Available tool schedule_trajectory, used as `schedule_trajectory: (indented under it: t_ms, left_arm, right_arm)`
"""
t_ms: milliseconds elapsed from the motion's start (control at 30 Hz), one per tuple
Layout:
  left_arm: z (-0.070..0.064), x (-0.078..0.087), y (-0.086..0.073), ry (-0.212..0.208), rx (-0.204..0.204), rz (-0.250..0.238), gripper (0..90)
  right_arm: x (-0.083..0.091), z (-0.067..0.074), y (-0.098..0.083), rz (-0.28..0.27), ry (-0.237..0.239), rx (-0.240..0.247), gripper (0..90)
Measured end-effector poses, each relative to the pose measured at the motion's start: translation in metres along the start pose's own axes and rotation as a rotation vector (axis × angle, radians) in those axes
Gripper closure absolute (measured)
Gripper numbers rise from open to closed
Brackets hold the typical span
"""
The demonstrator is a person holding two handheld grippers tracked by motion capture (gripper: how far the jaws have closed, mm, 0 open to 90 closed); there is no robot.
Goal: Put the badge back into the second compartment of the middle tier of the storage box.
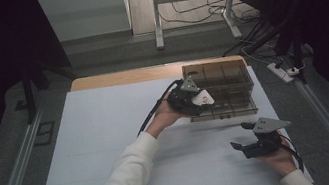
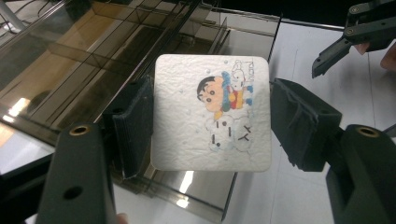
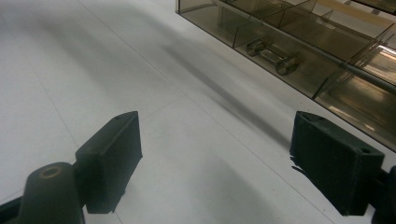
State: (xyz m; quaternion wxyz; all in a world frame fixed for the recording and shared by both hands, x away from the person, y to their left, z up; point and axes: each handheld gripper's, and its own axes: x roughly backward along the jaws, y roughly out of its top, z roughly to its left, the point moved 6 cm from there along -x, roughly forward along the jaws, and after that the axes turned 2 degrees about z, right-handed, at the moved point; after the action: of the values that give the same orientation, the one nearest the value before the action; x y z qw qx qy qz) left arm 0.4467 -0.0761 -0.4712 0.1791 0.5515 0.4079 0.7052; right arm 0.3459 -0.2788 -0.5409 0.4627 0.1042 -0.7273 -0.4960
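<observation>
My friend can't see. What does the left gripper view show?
A white square card with a cartoon child drawn on it sits pinched between the left gripper's black jaws. Below it is a smoky clear box with dividers, standing on a white table.

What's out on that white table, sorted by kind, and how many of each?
Hand-held grippers, black, two-jawed: 2, the left hand-held gripper and the right hand-held gripper
Smoky clear plastic compartment box: 1
White square cartoon-printed card, clamped in the left one: 1
Total: 4
</observation>
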Motion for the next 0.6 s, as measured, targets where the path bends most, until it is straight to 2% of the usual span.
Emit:
schedule_trajectory:
  t_ms: [400, 600]
  left_arm:
    - [-0.004, -0.018, 0.008, -0.019, -0.017, 0.021, 33.0]
    - [-0.005, -0.029, 0.010, -0.029, -0.013, 0.033, 33.0]
  right_arm:
    - [-0.001, 0.000, -0.001, 0.006, 0.003, 0.003, 16.5]
    - [-0.002, 0.000, -0.001, 0.008, 0.006, 0.002, 16.5]
